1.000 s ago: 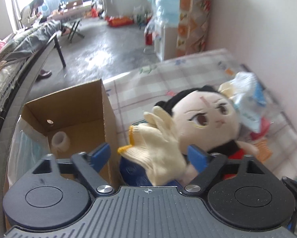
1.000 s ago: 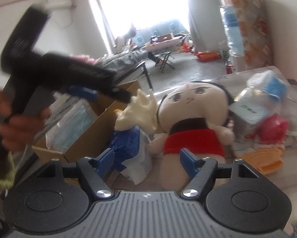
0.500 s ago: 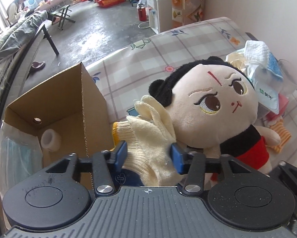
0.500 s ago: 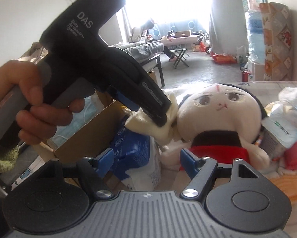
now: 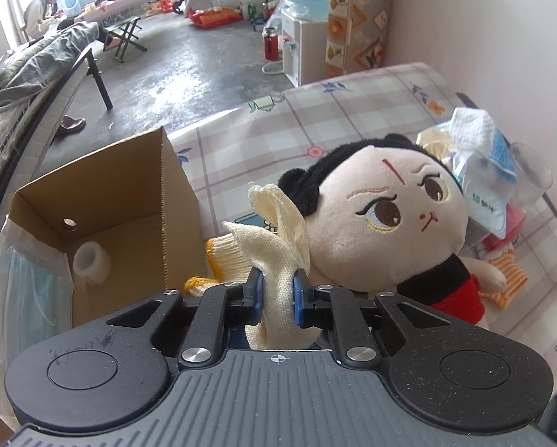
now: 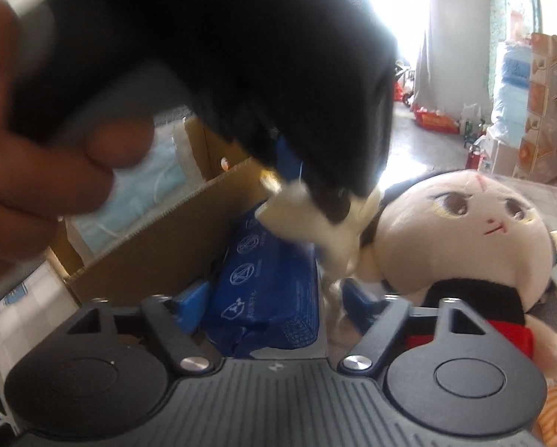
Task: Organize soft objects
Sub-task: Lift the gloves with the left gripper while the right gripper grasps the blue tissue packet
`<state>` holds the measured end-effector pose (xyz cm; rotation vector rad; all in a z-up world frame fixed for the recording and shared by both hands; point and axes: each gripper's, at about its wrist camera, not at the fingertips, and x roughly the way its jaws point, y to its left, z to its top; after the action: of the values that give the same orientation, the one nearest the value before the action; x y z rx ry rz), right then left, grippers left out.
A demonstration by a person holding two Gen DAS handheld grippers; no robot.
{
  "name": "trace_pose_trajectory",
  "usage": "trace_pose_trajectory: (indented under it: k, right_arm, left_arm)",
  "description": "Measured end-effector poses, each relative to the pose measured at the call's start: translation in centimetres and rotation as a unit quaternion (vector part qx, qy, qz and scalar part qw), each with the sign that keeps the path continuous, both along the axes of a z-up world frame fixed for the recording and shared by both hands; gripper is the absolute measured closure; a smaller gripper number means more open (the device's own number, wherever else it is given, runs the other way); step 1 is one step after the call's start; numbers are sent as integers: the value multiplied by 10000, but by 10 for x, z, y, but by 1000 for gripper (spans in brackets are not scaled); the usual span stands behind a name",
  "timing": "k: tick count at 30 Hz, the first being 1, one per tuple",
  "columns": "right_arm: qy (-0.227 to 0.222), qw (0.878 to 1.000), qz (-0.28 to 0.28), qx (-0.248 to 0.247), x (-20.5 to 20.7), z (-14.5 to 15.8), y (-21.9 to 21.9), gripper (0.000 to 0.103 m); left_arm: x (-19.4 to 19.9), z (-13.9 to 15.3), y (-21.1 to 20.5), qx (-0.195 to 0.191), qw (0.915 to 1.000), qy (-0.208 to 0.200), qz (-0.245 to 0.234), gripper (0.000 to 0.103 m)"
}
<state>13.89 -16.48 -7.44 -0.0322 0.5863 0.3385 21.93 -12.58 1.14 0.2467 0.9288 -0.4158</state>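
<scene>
A cream knit glove with a yellow cuff lies against the plush doll on the checked bedcover. My left gripper points down at it; its jaws are closing and the blue pads pinch a fold of the glove. The right wrist view shows that gripper's dark body, held by a hand, over the glove. My right gripper is low beside the doll. Its jaws are closing, with a blue packet between the fingers, which stand apart from it.
An open cardboard box stands left of the glove with a white tape roll inside. A bag of blue face masks lies at its left. Towels and tissue packs and an orange striped cloth pile up right of the doll.
The left jaws have come together from wide open onto the glove. The right gripper has moved in closer, so the left gripper's body now fills much of its view.
</scene>
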Motion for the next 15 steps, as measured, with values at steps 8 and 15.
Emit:
trace_pose_trajectory:
  k: [8, 15]
  right_arm:
    - [281, 9994, 40, 173, -10, 0, 6, 40]
    - [776, 9948, -43, 662, -42, 8, -12, 40]
  left_arm:
    - [-14, 15, 16, -375, 9992, -3, 140, 90]
    - [-43, 26, 35, -700, 9973, -145, 175, 91]
